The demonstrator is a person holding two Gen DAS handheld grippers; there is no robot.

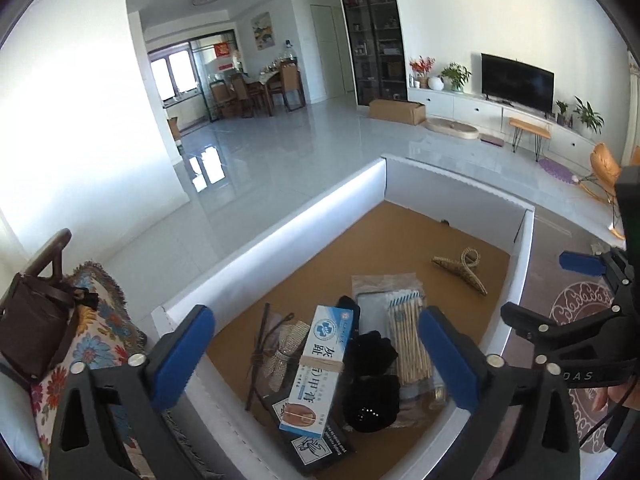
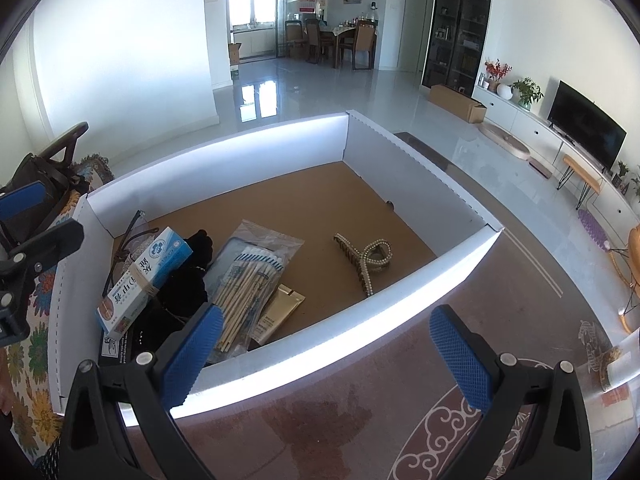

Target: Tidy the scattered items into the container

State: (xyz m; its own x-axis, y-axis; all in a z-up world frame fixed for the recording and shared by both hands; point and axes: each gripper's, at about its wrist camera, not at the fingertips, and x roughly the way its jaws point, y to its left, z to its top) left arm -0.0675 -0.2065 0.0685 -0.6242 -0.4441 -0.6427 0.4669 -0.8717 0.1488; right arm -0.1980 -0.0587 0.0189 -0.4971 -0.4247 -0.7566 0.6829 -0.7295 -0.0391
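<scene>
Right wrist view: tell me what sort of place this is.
Most likely the living room of a home, open to a dining area. A television stands on a low white cabinet, a dining table with chairs sits farther back, and a patterned rug covers the floor.

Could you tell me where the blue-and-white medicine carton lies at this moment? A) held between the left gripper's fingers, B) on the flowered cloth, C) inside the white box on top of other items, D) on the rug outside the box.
C: the blue-and-white carton rests on the pile inside the white box, and the left gripper hovers open above it without touching it.
</scene>
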